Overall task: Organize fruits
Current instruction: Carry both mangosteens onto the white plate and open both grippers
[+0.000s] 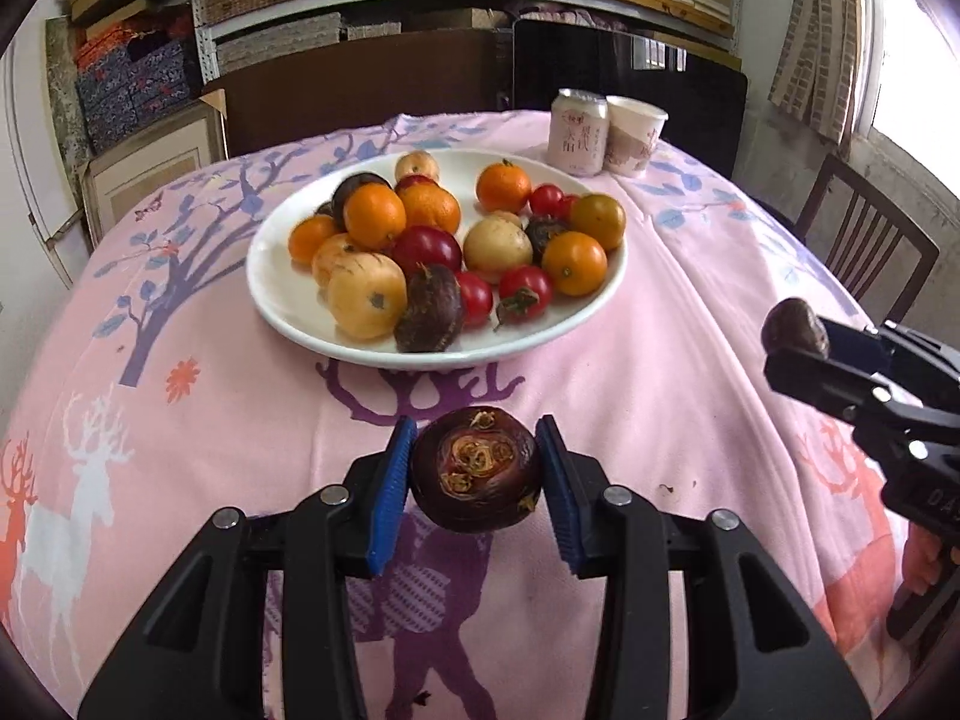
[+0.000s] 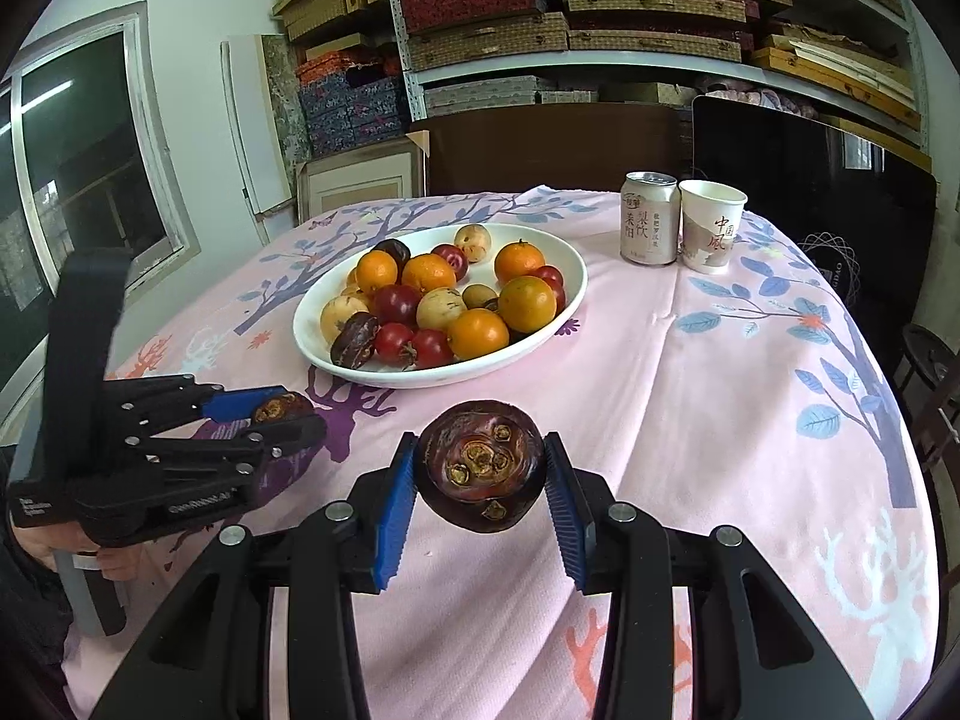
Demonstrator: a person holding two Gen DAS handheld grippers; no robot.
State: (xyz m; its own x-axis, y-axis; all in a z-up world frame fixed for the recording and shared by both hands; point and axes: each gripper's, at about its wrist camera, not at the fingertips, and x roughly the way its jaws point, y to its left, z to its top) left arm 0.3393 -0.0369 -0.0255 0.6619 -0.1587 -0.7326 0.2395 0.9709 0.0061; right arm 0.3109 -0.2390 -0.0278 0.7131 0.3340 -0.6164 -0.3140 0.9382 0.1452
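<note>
Both grippers are loaded. The left gripper (image 1: 477, 471) has its jaws closed most of the way onto a dark water chestnut (image 1: 476, 468), blue pads pressing both sides, held up off the pink worktop (image 1: 630, 396). The right gripper (image 2: 480, 468) is the same deal, narrow jaws clamped on a second water chestnut (image 2: 480, 465), also in the air.

In the left wrist view the right gripper shows at 3 o'clock with its brown chestnut poking out of the tips. In the right wrist view the left one sits at 9 o'clock.

The white plate (image 1: 282, 300) sits at 12 o'clock of both grippers, piled with oranges (image 1: 375, 216), cherry tomatoes (image 1: 525, 288), yellowish fruits (image 1: 366, 300) and more chestnuts. Behind it at 1 o'clock stand 1 drink can (image 2: 650, 219) and 1 paper cup (image 2: 711, 228), touching.
</note>
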